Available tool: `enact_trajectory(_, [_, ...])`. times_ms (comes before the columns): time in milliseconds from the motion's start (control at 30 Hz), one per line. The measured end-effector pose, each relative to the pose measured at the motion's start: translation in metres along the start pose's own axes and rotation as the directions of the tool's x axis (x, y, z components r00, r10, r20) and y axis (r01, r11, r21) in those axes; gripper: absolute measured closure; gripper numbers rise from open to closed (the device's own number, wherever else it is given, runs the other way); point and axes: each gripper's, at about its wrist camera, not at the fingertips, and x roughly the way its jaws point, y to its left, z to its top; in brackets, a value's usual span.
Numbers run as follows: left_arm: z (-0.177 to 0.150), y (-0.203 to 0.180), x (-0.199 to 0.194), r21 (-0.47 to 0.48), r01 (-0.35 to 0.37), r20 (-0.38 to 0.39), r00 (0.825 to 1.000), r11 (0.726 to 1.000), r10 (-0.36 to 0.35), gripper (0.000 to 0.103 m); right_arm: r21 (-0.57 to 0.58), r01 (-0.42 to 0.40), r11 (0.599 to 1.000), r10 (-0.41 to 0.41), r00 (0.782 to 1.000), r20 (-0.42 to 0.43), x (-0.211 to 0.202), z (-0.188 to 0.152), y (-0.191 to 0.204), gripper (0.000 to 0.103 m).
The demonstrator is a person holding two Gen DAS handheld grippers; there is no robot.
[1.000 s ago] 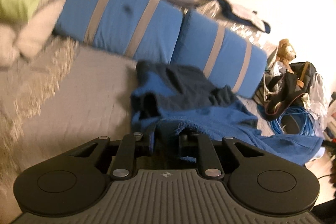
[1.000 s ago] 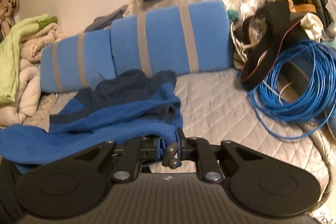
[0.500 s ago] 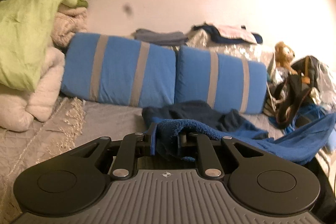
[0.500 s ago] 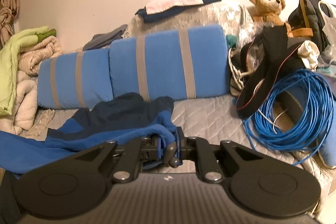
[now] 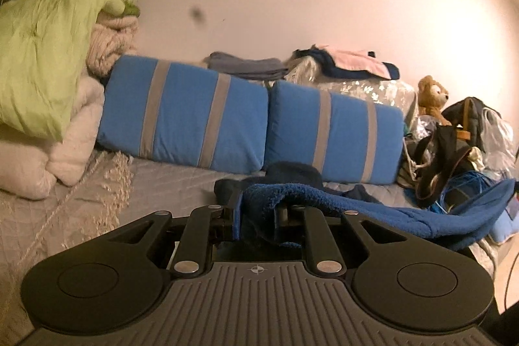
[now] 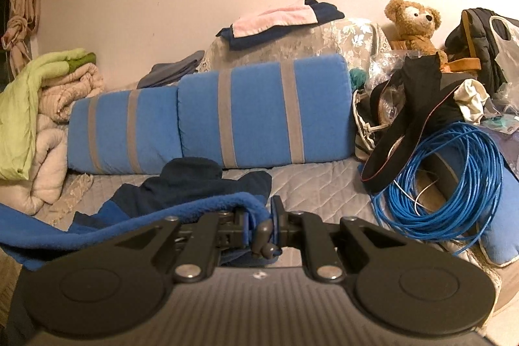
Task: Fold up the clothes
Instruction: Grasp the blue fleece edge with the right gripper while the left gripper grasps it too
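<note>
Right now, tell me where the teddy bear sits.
In the right wrist view the teddy bear sits upper right against the wall, above the blue cable coil.

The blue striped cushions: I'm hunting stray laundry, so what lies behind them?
Behind the blue striped cushions a grey folded garment shows; lower down is hidden.

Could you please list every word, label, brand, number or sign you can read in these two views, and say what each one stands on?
No readable text in either view.
Left hand-held gripper: a small crosshair mark on its grey ribbed body, no letters.
Right hand-held gripper: a small mark in the same place, too blurred to read.
</note>
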Motion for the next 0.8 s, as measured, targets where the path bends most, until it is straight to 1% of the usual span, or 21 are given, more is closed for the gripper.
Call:
enact_trajectory(100, [0.005,0.007,0.012,-0.027,0.002,-0.008,1.0,1.0,-0.003,0.085,-0.007,-0.001,1.0,0.001,1.0,-0.006,0.011,0.004,0.002,0.09])
enact_trajectory(200, [0.011,0.011,0.027,-0.016,-0.008,-0.028,1.0,1.0,0.008,0.085,-0.017,0.001,1.0,-0.001,1.0,-0.018,0.025,0.012,0.002,0.09])
enact_trajectory(367, [0.024,0.016,0.05,-0.001,-0.013,-0.051,0.999,1.0,0.013,0.085,-0.002,0.004,1.0,-0.004,0.999,-0.045,0.052,0.026,-0.004,0.09])
enact_trajectory(533, [0.037,0.015,0.077,0.032,-0.027,-0.07,0.997,0.999,0.029,0.085,0.006,0.014,1.0,-0.013,0.996,-0.084,0.085,0.042,-0.01,0.09])
enact_trajectory(700, [0.05,0.018,0.108,0.039,-0.034,-0.09,0.995,0.999,0.037,0.085,0.006,0.022,1.0,-0.021,0.992,-0.125,0.119,0.056,-0.015,0.09])
enact_trajectory(800, [0.055,0.02,0.127,0.048,-0.052,-0.111,0.992,0.997,0.057,0.085,0.016,0.024,1.0,-0.022,0.988,-0.15,0.14,0.065,-0.018,0.09])
